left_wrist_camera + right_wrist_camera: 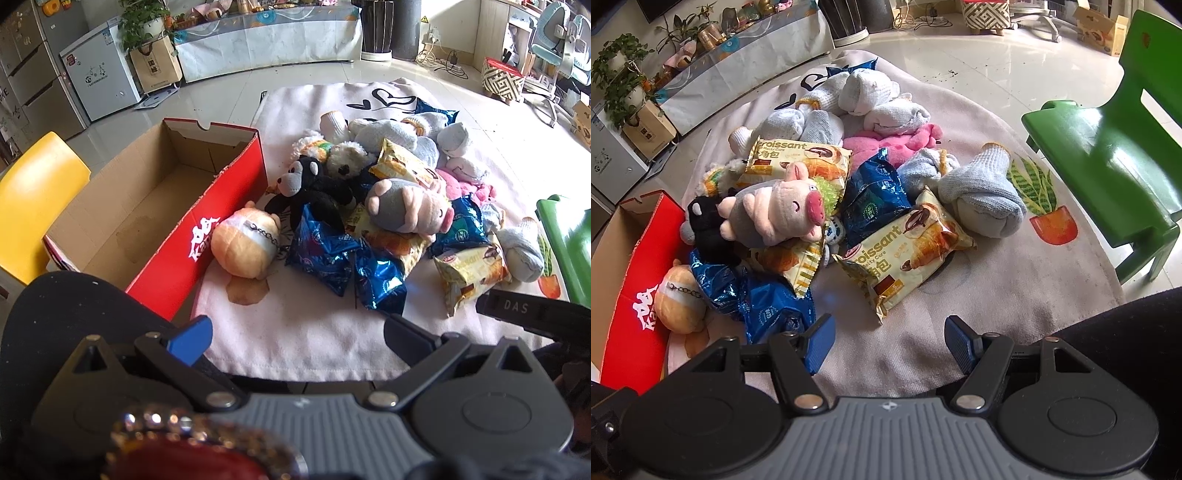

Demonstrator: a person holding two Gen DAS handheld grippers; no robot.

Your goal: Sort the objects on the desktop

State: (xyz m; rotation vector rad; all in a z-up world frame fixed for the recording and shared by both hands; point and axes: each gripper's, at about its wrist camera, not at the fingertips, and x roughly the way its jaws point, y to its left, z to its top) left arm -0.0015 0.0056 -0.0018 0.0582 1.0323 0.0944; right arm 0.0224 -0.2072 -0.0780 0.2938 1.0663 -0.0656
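Left claw (297, 334) and right claw (890, 343): black linkage arms, silver rivets, blue ribbed finger pads (820, 341), grey ridged bodies; black sleeve (1126, 332) beside the right one.

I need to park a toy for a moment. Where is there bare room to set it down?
Free: the red cardboard box, nothing inside it, and the pink cloth between the right gripper and the croissant packet. Crowded: the central heap around the grey-pink plush pig.

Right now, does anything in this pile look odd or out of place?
Nothing looks spilled or broken. The toys, socks and snack packs lie jumbled in one pile on the cloth, and the red box beside it holds nothing.
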